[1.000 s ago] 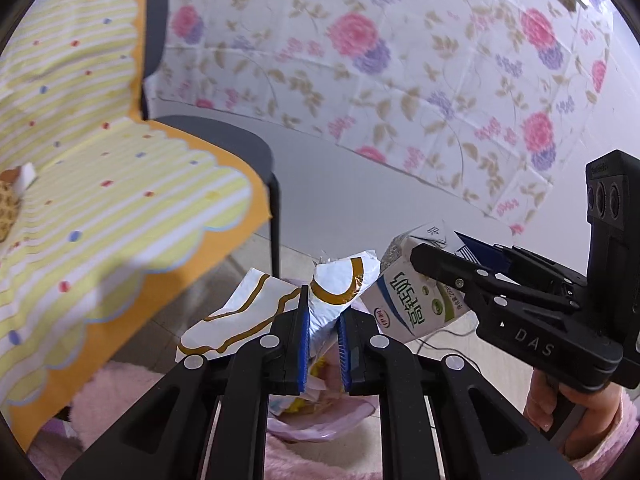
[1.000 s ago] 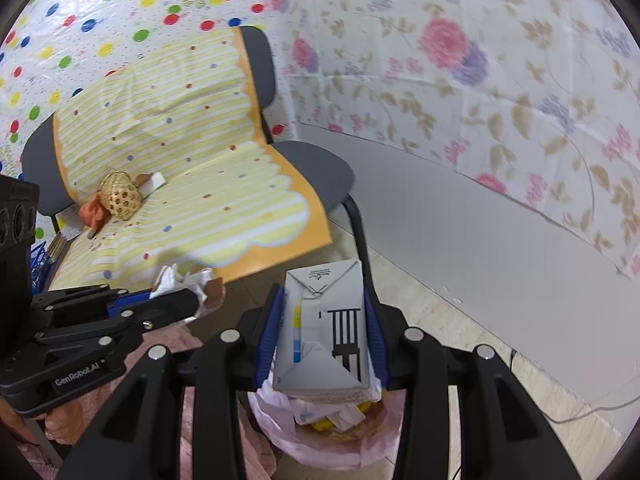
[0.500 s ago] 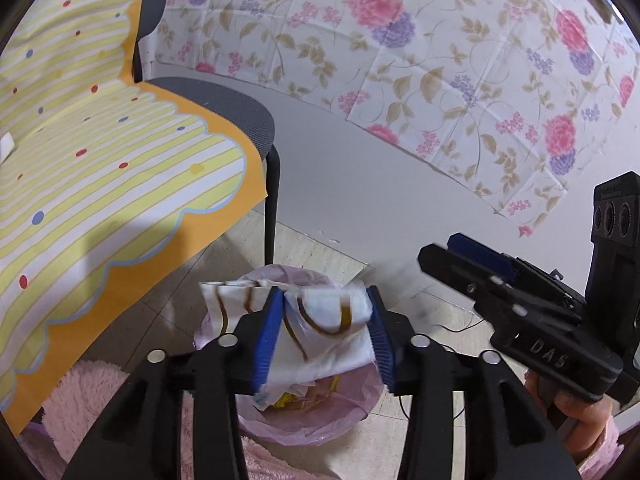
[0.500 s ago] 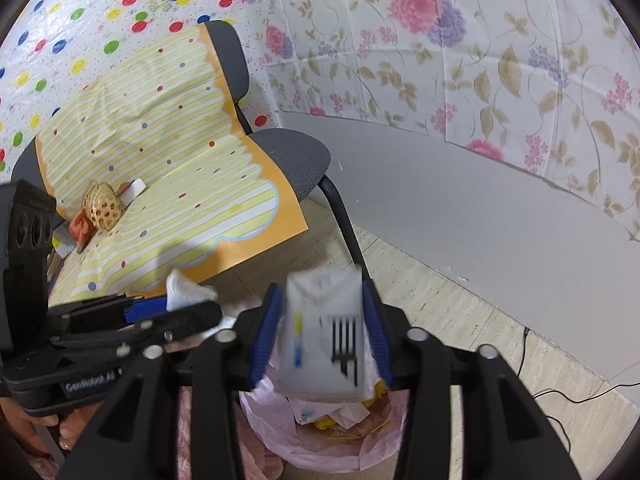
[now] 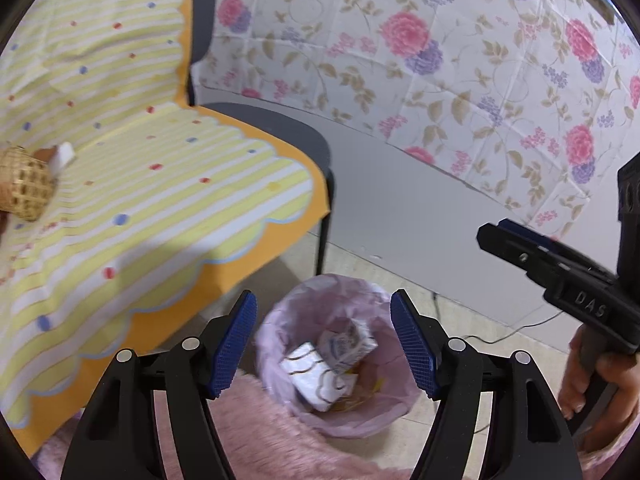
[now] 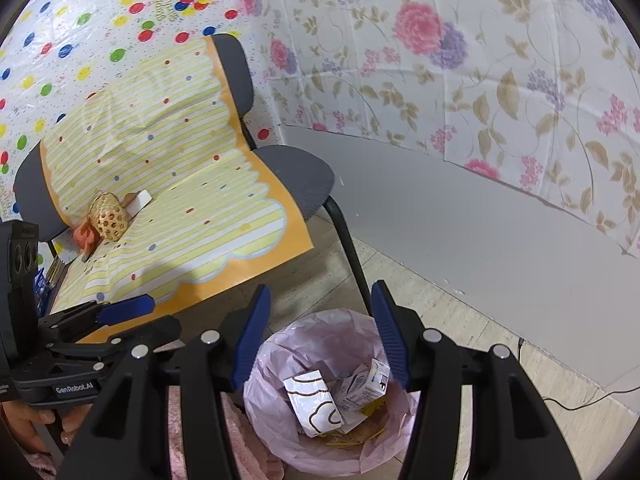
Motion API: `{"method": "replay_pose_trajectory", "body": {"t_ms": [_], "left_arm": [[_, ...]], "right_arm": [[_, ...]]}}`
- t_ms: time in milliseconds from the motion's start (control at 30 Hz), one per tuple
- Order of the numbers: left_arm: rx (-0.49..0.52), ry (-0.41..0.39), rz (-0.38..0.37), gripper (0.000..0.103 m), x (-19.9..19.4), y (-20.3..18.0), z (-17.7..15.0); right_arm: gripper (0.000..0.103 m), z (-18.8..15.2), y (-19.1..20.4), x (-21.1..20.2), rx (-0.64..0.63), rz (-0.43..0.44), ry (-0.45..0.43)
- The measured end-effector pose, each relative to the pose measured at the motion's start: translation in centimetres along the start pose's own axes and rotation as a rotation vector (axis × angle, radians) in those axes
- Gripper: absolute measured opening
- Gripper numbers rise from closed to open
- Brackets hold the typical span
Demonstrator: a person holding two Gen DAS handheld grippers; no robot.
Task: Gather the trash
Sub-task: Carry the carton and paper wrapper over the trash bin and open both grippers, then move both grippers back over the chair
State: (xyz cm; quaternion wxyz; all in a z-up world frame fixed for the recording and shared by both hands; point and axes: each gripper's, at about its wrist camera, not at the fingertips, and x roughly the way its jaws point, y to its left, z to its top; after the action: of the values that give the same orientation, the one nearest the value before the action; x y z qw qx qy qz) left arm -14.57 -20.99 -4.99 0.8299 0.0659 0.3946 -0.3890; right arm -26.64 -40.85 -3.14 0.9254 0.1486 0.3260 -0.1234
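- Hovering over the bin (image 5: 280, 316), both claws are empty: the left gripper (image 5: 323, 344) has its jaws opening wide with nothing between them, and the right gripper (image 6: 320, 330) stands apart too, also holding nothing.
- The bin, lined with a pale pink bag (image 6: 256, 396), sits on the floor just right of the chair (image 6: 298, 176), at the near edge of both views.
- Inside it lie the white wrapper with brown curls (image 6: 316, 404) and the small milk carton (image 6: 366, 386), touching each other on top of other scraps.
- Judged from that, these two pieces count as collected; the drop looks finished.
- Likely still to gather: on the striped yellow cloth (image 6: 192, 184) over the chair seat, a woven straw ball (image 6: 109, 216), an orange scrap (image 6: 83, 237) and a small white piece (image 6: 140, 202) sit together at the far left.
- Readable writing: "GenRobot.AI" on the left tool in the right view, "DAS" on the right tool in the left view. The carton's print is too small to read.
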Motion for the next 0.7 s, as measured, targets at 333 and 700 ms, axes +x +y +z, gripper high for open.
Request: {"method": "replay_pose_trajectory", "body": {"t_ms": [333,700], "left_arm": [[-0.015,-0.111,0.155,0.087,-4.6,3.0,0.1],[-0.119,-0.126,0.294,0.088,-7.8,9.7,-0.4]], "right_arm": [[0.053,1.5,5.4,-0.1,-0.118,0.076,-0.008],[0.063,3.5,12.8,2.4,-0.263,0.191,0.007]]}}
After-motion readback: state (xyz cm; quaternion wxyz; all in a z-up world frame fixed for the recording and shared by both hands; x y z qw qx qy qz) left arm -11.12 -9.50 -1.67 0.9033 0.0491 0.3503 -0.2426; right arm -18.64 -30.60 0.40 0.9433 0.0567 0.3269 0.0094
